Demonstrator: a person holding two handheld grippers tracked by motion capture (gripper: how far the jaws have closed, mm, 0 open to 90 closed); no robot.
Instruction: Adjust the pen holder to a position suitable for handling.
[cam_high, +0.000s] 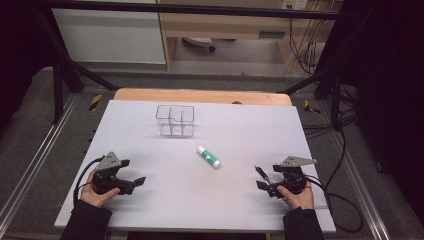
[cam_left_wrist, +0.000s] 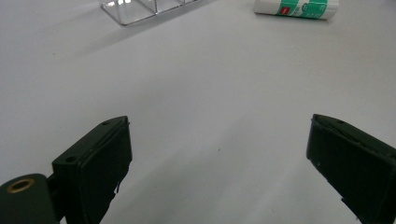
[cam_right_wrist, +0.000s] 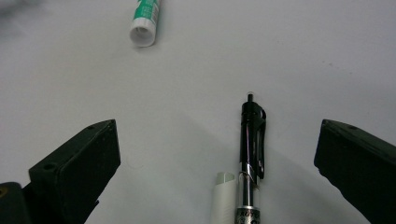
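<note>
A green-and-white glue stick lies on the white table top, in front of a clear compartment box. My left gripper rests at the near left, open with nothing between its jaws. The glue stick and the box's corner lie far ahead of it. My right gripper stands open at the near right. A black pen lies flat on the table between its wide jaws, touching neither. A white cylindrical thing lies alongside the pen. The glue stick's cap end is ahead to the left.
The table's wooden far edge shows behind the white top. A metal frame and cables run along the right side. A black cable trails from the right gripper.
</note>
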